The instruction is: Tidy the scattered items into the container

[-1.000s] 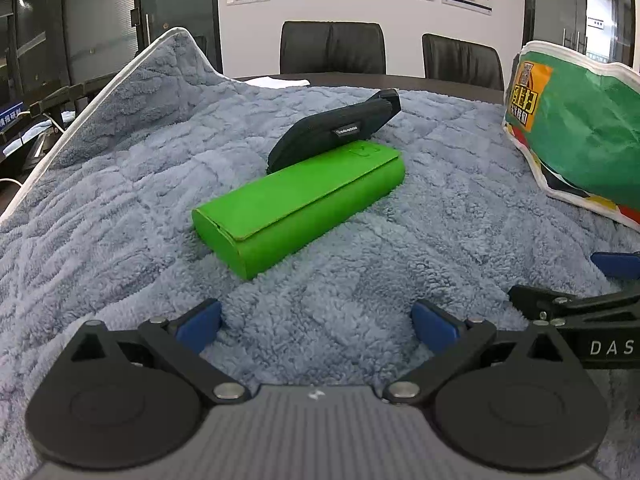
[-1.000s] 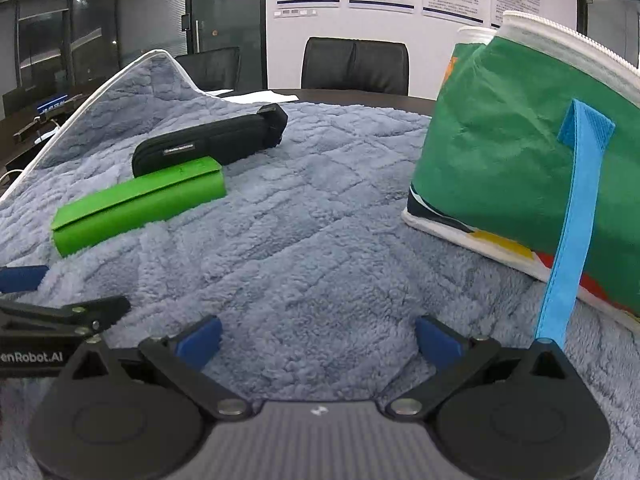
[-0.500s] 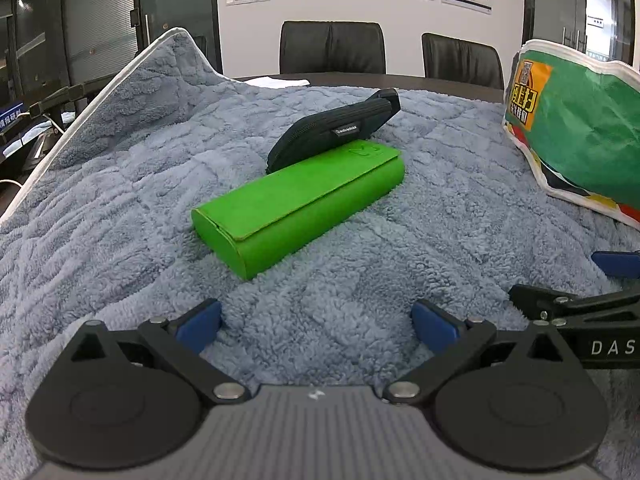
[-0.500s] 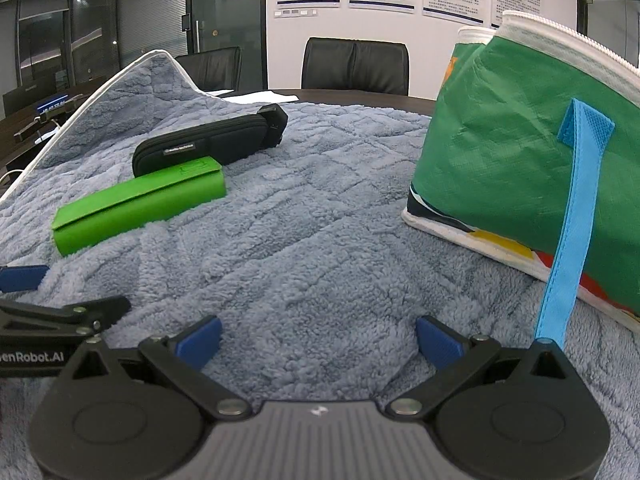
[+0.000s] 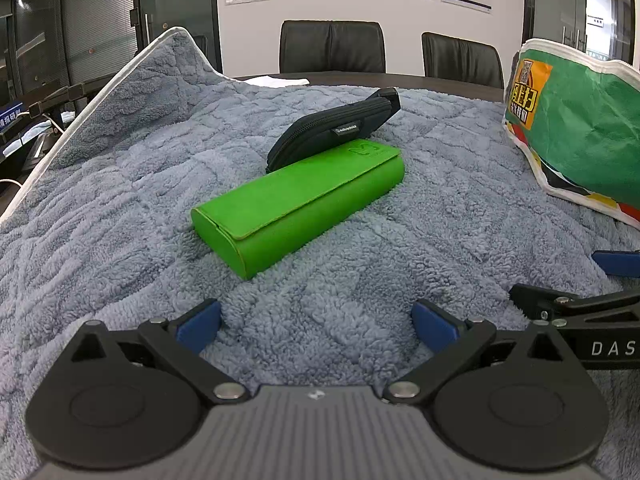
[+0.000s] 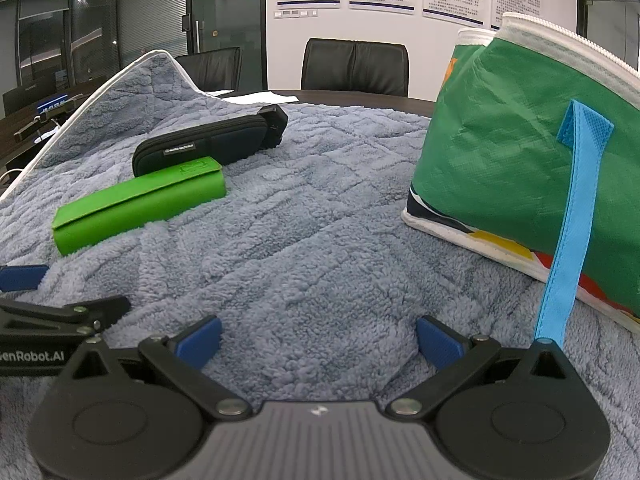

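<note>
Two hand-held tools rest low on a thick grey-blue quilted fleece blanket [image 5: 140, 184] spread over a dark conference tabletop [image 5: 400, 79], neither yet committed to a pick. The left tool [image 5: 316, 322] sits with its blue-padded fingers spread wide and nothing between them, aimed squarely at the bright green, flap-lidded rectangular case [image 5: 300, 200] lying a short way ahead, which suggests that case is the likely first pick. The right tool [image 6: 318, 338] is likewise wide open and empty, facing bare fleece with the container just to its right; its position looks suited to steadying or opening that container when the time comes. That container, a green woven-plastic tote bag with white trim, printed panels and a light blue webbing strap [image 6: 520, 168], slumps on its side near the blanket's right edge, its strap trailing down toward the right tool's outer finger, so its mouth may need lifting before anything goes in. The green case lies flat and closed, its long axis running diagonally, its flap seam facing the left tool. Directly behind it, touching or very nearly so, a black zippered fabric pouch with a small white label [image 5: 336, 130] leans up against the case's far edge, one end raised. Both items stay well apart from the bag, and nothing has been tidied yet. Black office chairs [image 5: 332, 46] and wall notices fill the background.
</note>
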Demonstrator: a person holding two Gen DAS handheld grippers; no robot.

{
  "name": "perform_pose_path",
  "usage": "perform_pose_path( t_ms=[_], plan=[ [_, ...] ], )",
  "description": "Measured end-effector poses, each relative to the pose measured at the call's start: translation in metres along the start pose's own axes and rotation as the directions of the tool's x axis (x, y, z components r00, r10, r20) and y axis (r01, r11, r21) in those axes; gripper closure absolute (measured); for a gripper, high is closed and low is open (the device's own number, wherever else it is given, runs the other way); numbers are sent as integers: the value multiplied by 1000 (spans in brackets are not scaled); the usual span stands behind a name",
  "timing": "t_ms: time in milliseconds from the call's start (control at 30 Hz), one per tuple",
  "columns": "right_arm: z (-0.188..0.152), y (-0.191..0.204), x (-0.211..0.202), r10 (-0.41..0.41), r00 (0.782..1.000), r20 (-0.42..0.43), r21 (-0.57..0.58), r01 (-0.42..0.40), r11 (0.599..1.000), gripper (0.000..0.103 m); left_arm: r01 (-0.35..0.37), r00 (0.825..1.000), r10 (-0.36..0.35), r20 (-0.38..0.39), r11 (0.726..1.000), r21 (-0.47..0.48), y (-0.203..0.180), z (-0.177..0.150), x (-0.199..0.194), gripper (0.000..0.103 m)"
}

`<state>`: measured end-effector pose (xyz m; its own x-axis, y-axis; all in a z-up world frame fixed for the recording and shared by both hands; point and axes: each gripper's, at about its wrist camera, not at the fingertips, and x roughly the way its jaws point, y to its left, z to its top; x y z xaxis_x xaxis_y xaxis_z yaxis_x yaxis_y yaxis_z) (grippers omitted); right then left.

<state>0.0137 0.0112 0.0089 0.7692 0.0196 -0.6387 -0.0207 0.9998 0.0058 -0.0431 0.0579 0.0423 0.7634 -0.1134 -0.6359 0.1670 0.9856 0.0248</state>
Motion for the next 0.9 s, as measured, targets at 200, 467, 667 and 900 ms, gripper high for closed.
perform_pose_path(
  t_ms=[200, 467, 667, 900],
  plan=[
    [0, 0, 0, 0, 1000, 0, 0, 0, 1000, 0, 0, 1000, 0, 0, 1000, 1, 0, 0, 0, 0],
    [1, -2, 1, 12, 1000, -8, 9, -12, 1000, 0, 3, 1000, -3, -6, 1000, -1, 0, 0, 1, 0],
    [5, -6, -2, 68, 998, -8, 20, -68, 997, 0, 51, 999, -51, 14, 999, -3, 8, 2, -10, 0],
    [69, -7, -7, 326, 934, 148, -77, -318, 945, 1, 123, 986, -132, 105, 989, 81, 38, 48, -37, 0]
  ],
)
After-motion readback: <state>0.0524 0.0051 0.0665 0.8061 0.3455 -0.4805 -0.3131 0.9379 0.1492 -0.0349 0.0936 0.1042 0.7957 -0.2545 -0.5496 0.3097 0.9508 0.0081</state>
